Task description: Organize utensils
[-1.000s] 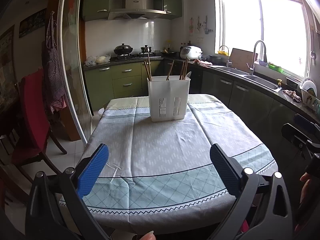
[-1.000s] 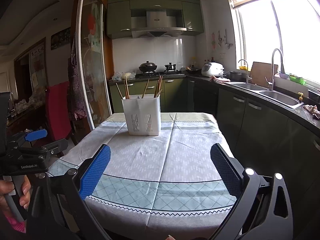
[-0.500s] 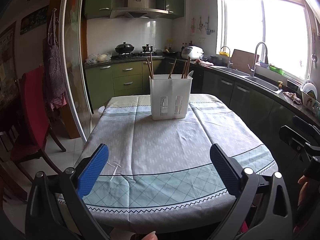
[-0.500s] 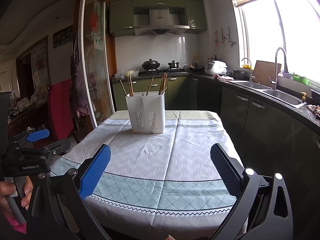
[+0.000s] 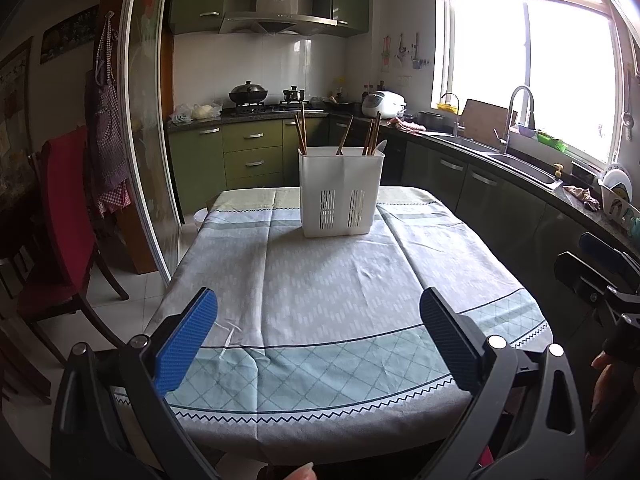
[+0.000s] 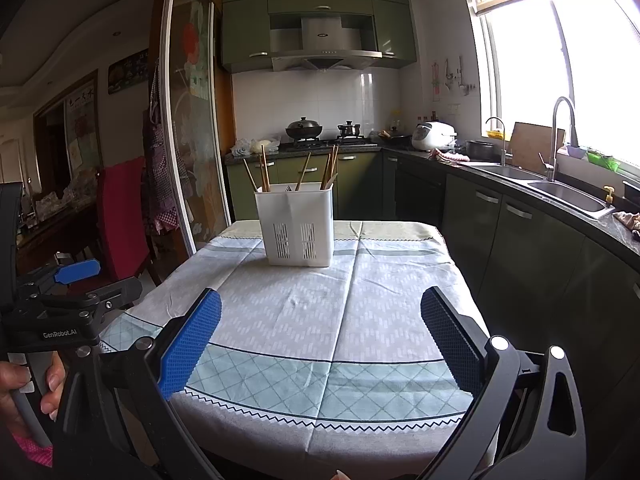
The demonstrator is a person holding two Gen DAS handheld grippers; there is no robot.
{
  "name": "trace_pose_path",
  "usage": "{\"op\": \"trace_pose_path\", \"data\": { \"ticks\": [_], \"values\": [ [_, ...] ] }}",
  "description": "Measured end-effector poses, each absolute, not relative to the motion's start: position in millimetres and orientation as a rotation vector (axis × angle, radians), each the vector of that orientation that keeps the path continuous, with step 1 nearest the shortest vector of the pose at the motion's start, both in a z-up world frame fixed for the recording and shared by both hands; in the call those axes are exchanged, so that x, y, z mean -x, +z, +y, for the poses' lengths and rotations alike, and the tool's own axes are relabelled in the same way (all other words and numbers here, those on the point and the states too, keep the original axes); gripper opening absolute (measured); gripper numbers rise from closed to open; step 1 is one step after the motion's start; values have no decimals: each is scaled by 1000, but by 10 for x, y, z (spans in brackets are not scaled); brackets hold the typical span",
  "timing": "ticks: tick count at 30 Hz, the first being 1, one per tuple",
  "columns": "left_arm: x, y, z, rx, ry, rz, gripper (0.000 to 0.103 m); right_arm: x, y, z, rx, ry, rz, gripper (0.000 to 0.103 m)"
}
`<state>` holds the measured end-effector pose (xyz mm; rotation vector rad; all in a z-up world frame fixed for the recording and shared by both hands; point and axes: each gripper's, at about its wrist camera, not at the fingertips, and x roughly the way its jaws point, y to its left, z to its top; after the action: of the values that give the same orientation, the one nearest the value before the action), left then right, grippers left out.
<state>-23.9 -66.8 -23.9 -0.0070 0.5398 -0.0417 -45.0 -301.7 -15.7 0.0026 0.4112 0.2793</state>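
Fingers wide apart and empty on the left gripper (image 5: 318, 334) and right gripper (image 6: 320, 336), both at the table's (image 5: 320, 304) near edge. Chopsticks (image 5: 301, 130) stand in the white holder (image 5: 341, 192) far across: sorted already, or awaiting sorting.

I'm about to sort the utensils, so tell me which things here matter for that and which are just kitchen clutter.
For the job:
white utensil holder
chopsticks standing in it
left gripper, open
right gripper, open

Just lying about:
red chair
wok
rice cooker
cutting board
faucet
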Motion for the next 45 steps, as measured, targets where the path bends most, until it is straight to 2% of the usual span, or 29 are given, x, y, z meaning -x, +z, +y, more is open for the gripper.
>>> {"op": "trace_pose_path", "data": {
  "ticks": [45],
  "values": [
    [223, -301, -682, 17, -65, 555, 97, 373, -287, -2969, 10, 285, 428, 98]
  ]
}}
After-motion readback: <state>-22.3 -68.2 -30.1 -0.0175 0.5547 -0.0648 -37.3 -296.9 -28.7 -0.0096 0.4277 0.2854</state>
